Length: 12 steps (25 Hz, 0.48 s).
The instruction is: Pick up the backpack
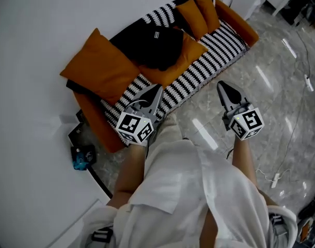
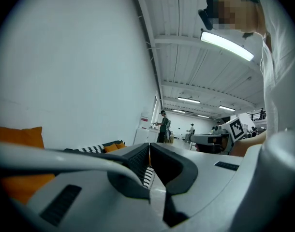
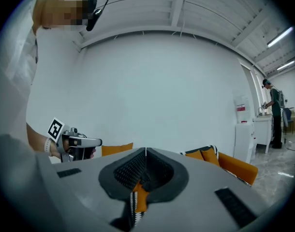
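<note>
**Step in hand (judged):** approach only; pickup not begun. You stood on the floor (image 1: 281, 102) facing the sofa (image 1: 214, 56), both tools held out ahead, approx. level.

**Left gripper** (image 1: 158, 89): jaws fully closed, pads together, nothing btwn them. In the head view its tip sat over the sofa's front edge, short of the bag.

**Right gripper** (image 1: 220, 84): jaws likewise closed and empty, over bare floor just off the sofa front.

**Backpack** (image 1: 150, 45): black, lying on the striped seat against the back, toward the end nearer you. A large orange cushion (image 1: 98, 68) sat at its one side, and a second cushion (image 1: 178, 66) at the other side, partly under it. Neither tool touched it.

**Orientation:** long axis appeared to run approx. along the sofa's length, i.e. lower left to upper right in the head view. A small pale label (image 1: 157, 35) faced up. Which end was the top couldn't be told, nor where the handle or straps lay; the bag was all black w/ no detail.

**Next move (judged):** you needed to carry both tools in over the seat and open the jaws before contact. You then needed to find a handle, strap or fold of fabric to close on. The bag looked soft and likely to sag, so a hold at 2 points seemed safer than 1.
</note>
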Each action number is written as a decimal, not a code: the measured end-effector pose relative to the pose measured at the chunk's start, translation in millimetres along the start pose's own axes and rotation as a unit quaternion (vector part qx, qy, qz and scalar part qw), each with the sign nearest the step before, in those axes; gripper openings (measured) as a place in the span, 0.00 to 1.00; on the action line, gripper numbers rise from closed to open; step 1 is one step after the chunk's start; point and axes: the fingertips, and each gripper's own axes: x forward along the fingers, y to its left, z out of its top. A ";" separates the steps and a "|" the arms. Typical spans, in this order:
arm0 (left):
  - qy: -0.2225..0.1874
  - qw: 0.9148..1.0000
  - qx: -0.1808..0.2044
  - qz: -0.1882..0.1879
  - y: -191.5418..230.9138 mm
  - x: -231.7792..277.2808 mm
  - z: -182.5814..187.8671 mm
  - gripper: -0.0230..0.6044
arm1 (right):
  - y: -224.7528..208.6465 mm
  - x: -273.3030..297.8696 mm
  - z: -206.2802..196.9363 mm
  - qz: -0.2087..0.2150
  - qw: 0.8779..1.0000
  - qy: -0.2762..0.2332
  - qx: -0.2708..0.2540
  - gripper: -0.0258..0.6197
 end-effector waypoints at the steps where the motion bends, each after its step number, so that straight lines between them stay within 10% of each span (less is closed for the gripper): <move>1: -0.002 1.000 -0.002 -0.002 12.1 9.2 2.7 0.08 | -4.9 14.3 3.1 0.002 1.000 0.000 0.000 0.07; 12: -0.026 1.000 0.003 0.012 166.1 88.2 65.7 0.08 | -47.3 188.8 61.5 0.035 0.999 -0.003 -0.022 0.07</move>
